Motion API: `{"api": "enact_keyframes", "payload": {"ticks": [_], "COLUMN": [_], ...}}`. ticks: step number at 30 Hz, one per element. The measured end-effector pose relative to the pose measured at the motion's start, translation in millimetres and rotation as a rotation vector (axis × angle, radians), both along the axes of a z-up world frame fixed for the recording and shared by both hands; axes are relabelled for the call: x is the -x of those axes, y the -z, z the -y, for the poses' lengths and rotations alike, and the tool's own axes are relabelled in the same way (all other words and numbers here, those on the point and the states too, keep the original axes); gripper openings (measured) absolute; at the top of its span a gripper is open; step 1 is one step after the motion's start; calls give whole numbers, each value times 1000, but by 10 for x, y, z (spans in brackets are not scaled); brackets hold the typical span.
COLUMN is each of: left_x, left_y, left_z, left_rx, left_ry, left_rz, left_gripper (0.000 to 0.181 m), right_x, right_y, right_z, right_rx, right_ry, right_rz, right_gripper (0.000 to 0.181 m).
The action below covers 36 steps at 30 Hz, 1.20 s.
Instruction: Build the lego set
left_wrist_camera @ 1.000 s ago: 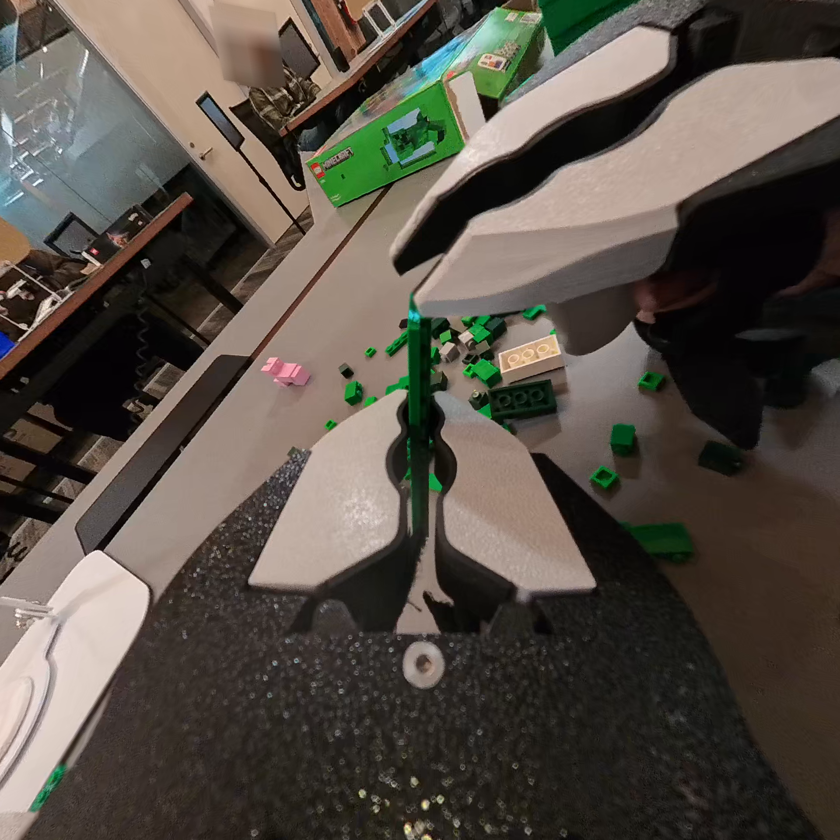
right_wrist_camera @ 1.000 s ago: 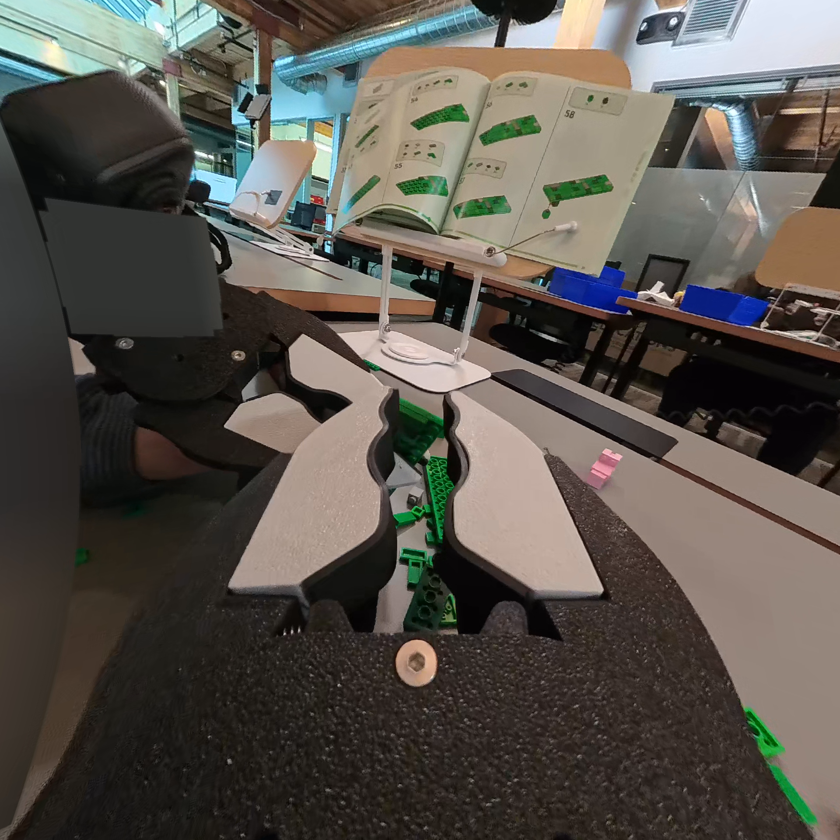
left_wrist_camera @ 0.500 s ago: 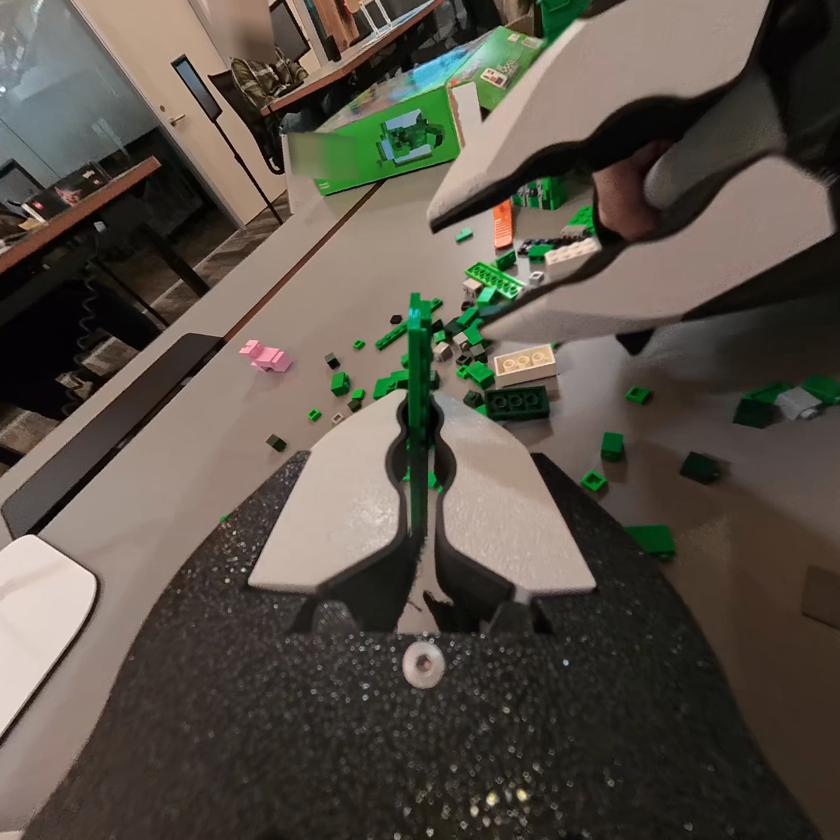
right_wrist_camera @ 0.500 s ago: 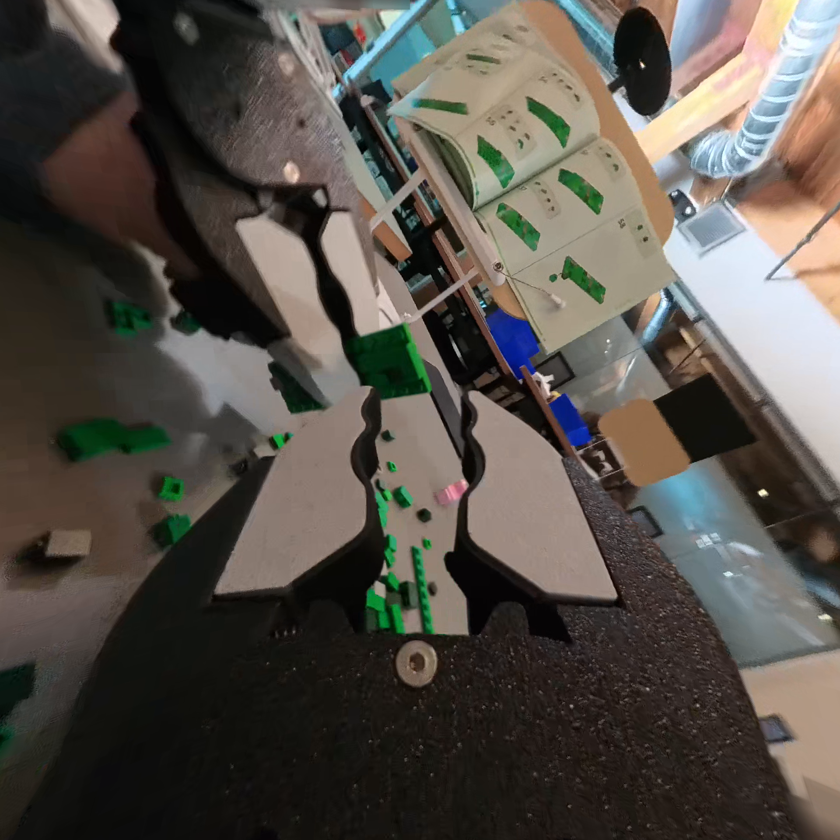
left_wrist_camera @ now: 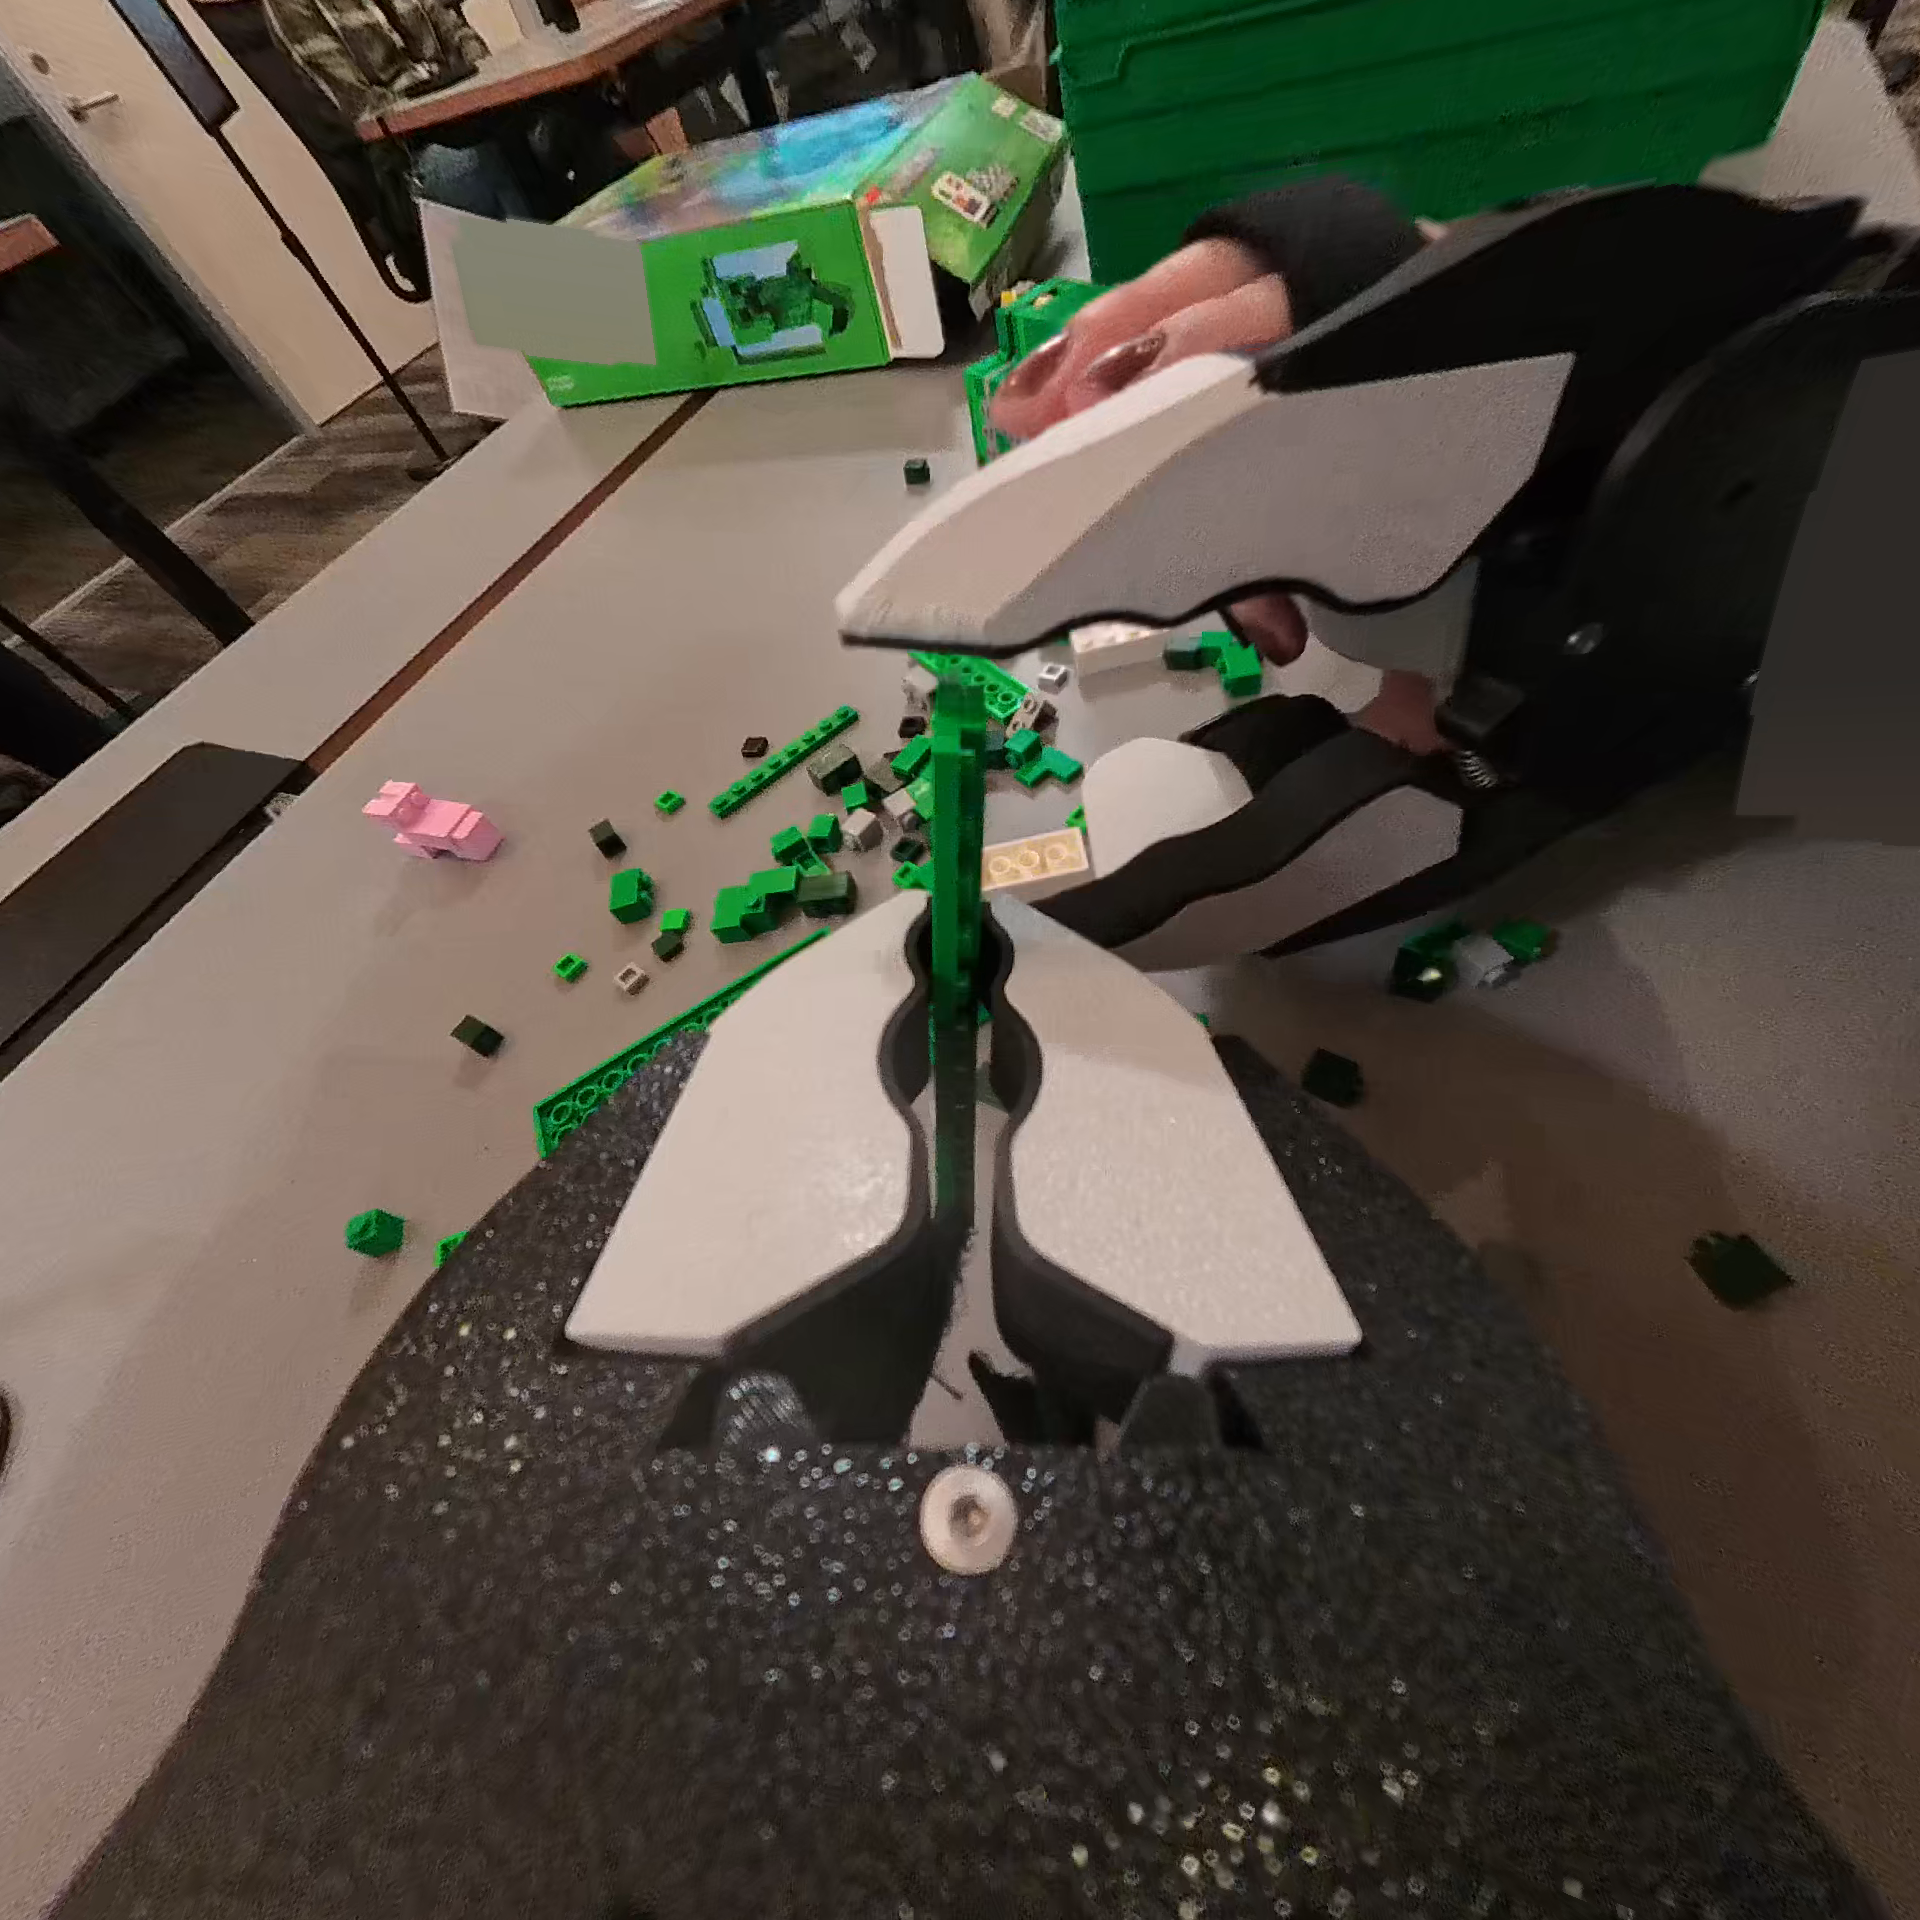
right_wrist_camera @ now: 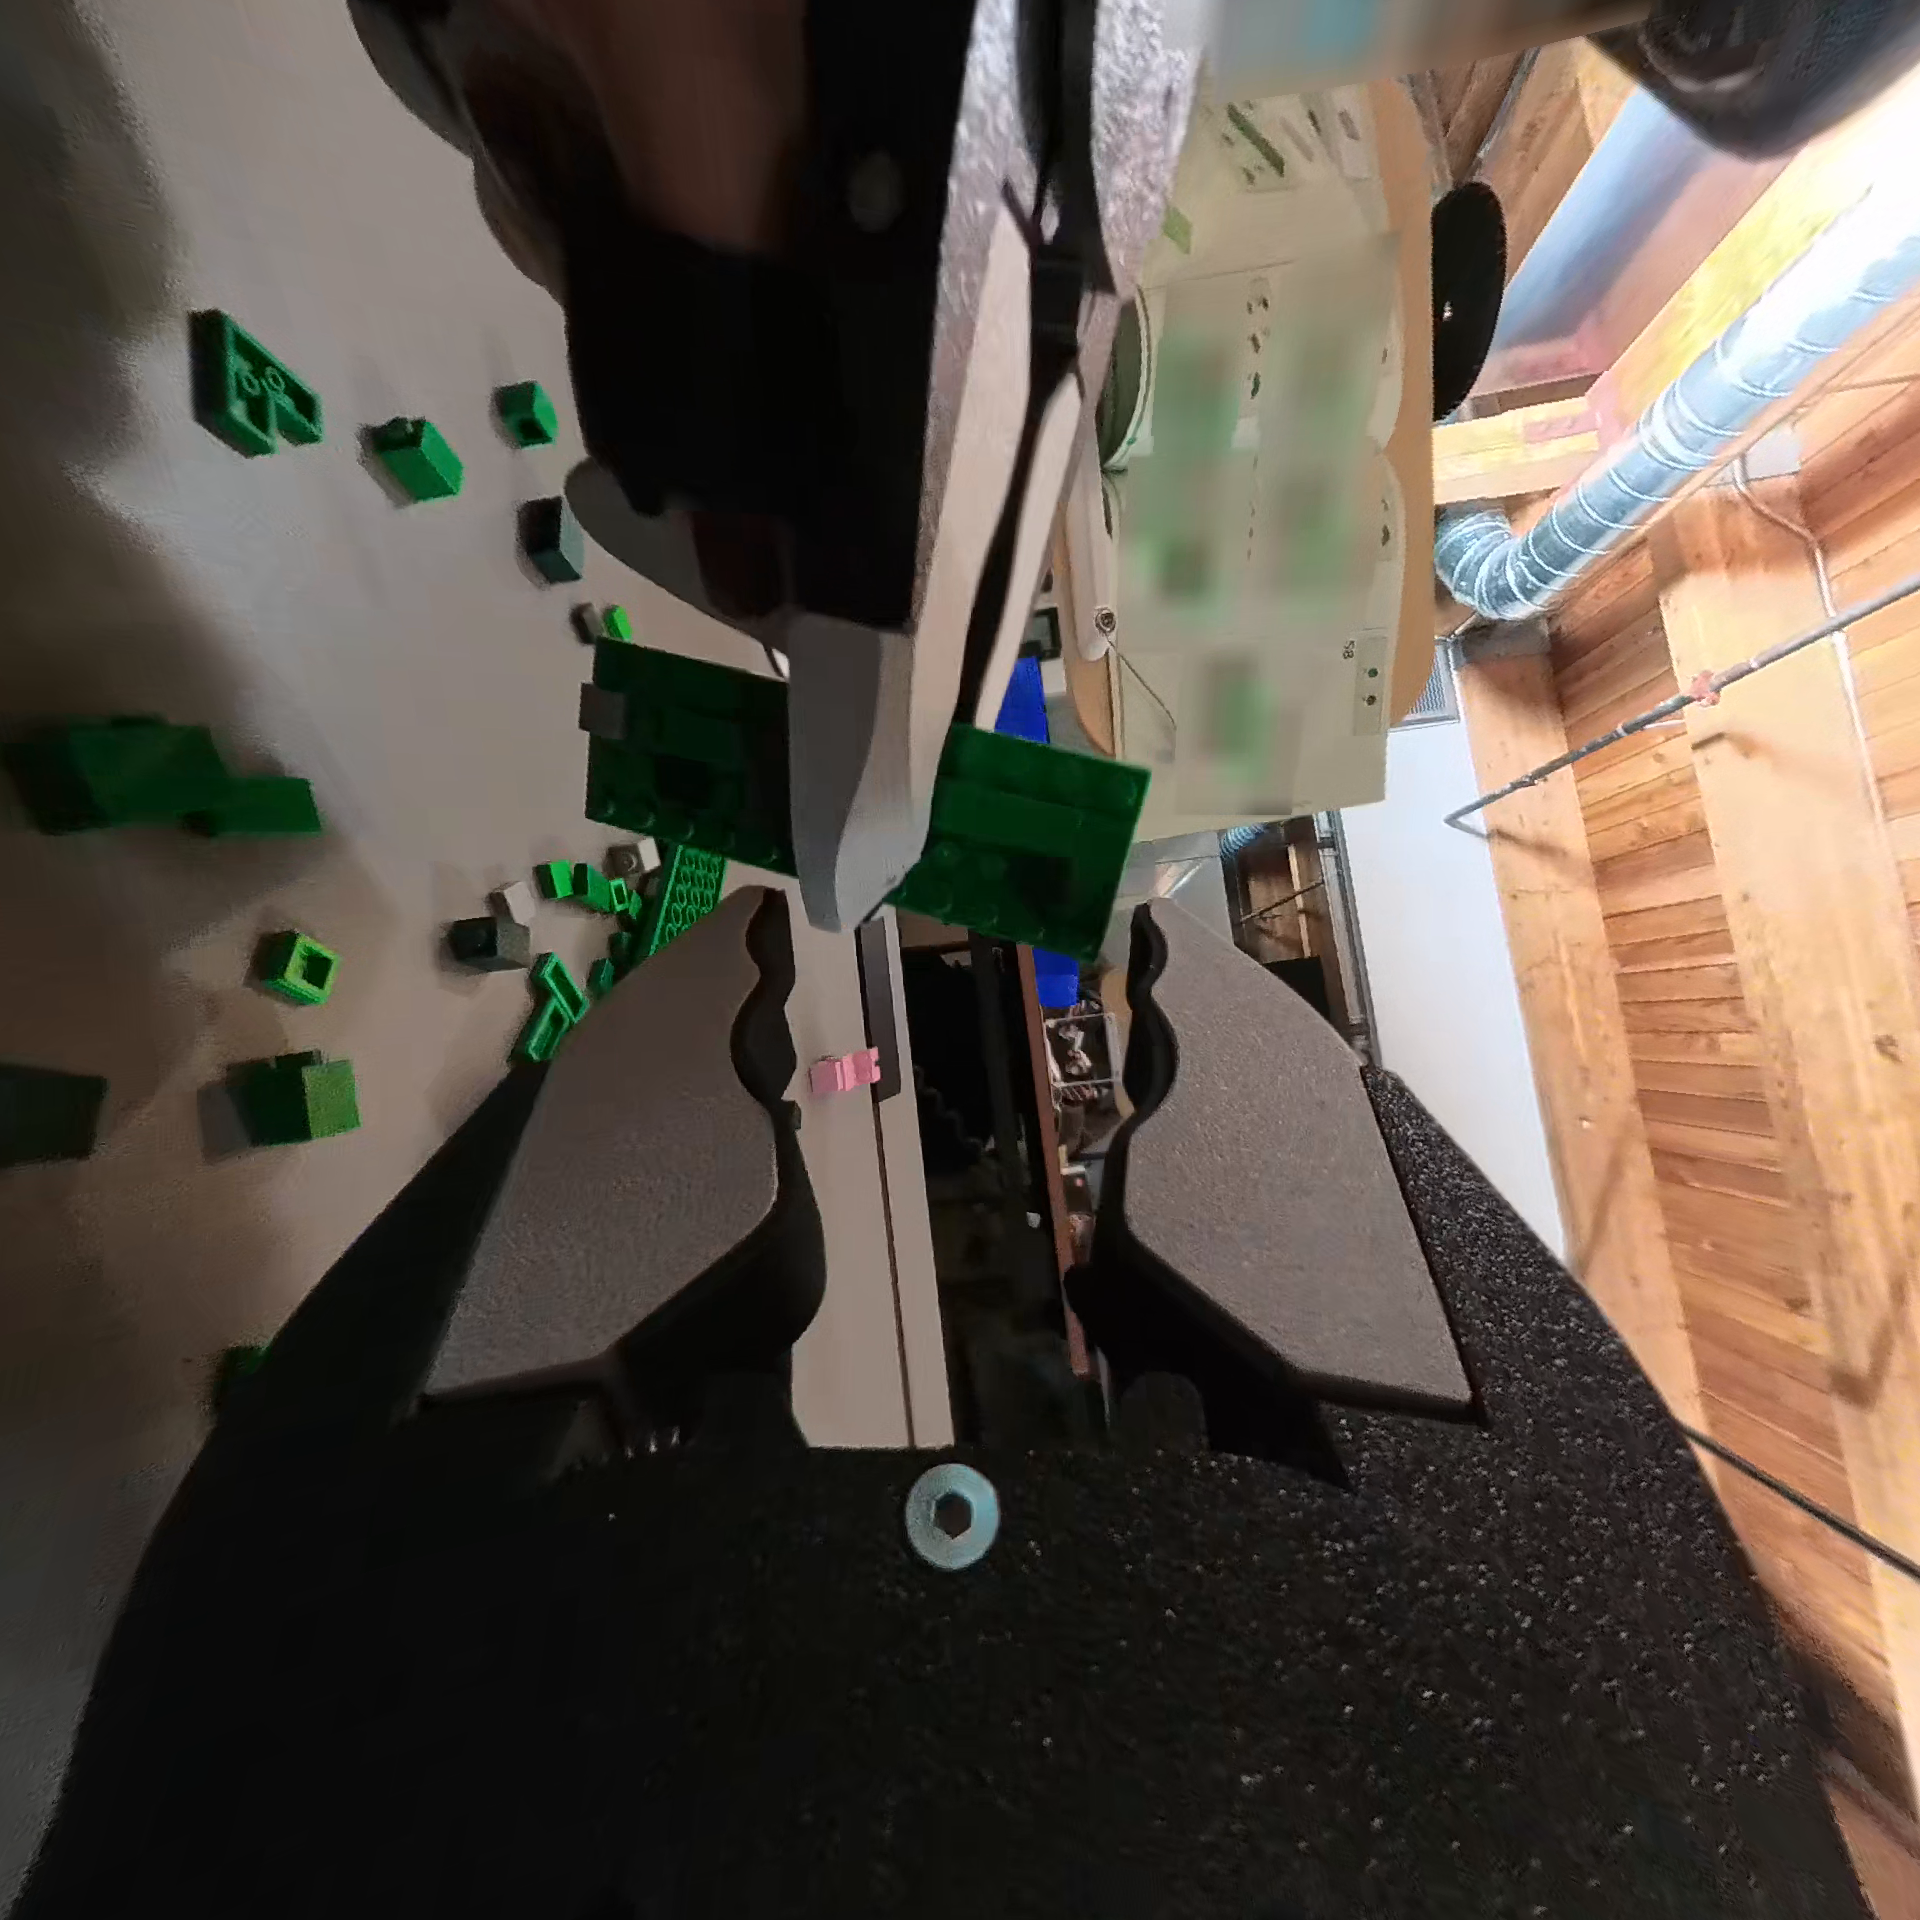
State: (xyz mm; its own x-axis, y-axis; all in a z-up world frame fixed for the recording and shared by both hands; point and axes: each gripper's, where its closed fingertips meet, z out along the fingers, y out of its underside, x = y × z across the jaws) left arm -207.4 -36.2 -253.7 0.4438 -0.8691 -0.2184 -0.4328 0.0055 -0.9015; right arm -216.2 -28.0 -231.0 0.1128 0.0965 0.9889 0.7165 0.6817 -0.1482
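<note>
1. Gripping a green plate assembly [left_wrist_camera: 956,831] edge-on, the left gripper [left_wrist_camera: 956,935] had its jaws closed narrow on the piece, which stood upright out of them, its long axis running up and away from the tips, clear of the table [left_wrist_camera: 312,1039].

2. Seen from the right wrist view, the same assembly [right_wrist_camera: 1023,831] showed its broad studded face, crossing ahead of the right gripper [right_wrist_camera: 956,935] and just beyond its tips, with the left gripper's pale finger laid over its middle.

3. The right gripper's jaws stood wide apart and held nothing; in the left wrist view it [left_wrist_camera: 961,707] came in from the right, one finger above the top edge of the plate and the other low beside it, so the plate's upper end lay between them.

4. Judged from this, the coming move turned on that bracket: the right jaws straddled the plate's free end, and closing or pressing there would act along its long axis against the left grip.

5. Loose green bricks [left_wrist_camera: 790,894], a tan plate [left_wrist_camera: 1034,862] and a pink pig figure [left_wrist_camera: 431,821] lay scattered on the table farther off, with the green set box [left_wrist_camera: 727,301] at the far left.
</note>
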Motion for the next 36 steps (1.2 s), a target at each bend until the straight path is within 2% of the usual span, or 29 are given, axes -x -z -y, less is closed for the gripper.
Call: {"api": "enact_keyframes", "payload": {"ticks": [9, 13, 16, 22, 25, 31, 32, 34, 35, 36], "left_x": [6, -13, -44, -38, -50, -40, -39, -49, -38, -34], "left_y": [45, 106, 139, 126, 132, 263, 246, 134, 79, 54], "left_z": [-34, -17, 12, 20, 40, 77, 71, 65, 37, 48], "left_rx": [8, 25, 52, 199, 306, 478, 479, 453, 430, 407], "left_ry": [-58, -48, -27, -17, -4, 36, 45, 78, 72, 90], "left_rz": [-65, -96, -94, 12, 75, 109, 127, 188, 217, 220], "left_gripper": [6, 6, 6, 6, 7, 11, 12, 15, 23, 22], "right_x": [19, 12, 3, 14, 10, 30, 31, 21, 23, 29], "right_y": [44, 89, 159, 140, 130, 274, 270, 272, 260, 257], "right_z": [-55, -93, -85, -89, -125, -153, -157, -156, -145, -134], "right_rx": [48, 65, 82, 40, -37, 25, 32, 29, 6, 1], "right_ry": [100, 121, 112, 139, 165, 154, 152, 145, 137, 128], "right_rz": [10, 31, 74, 101, 126, 143, 137, 142, 146, 146], "right_gripper": [58, 67, 60, 58, 58, 56, 53, 28, 18, 18]}}
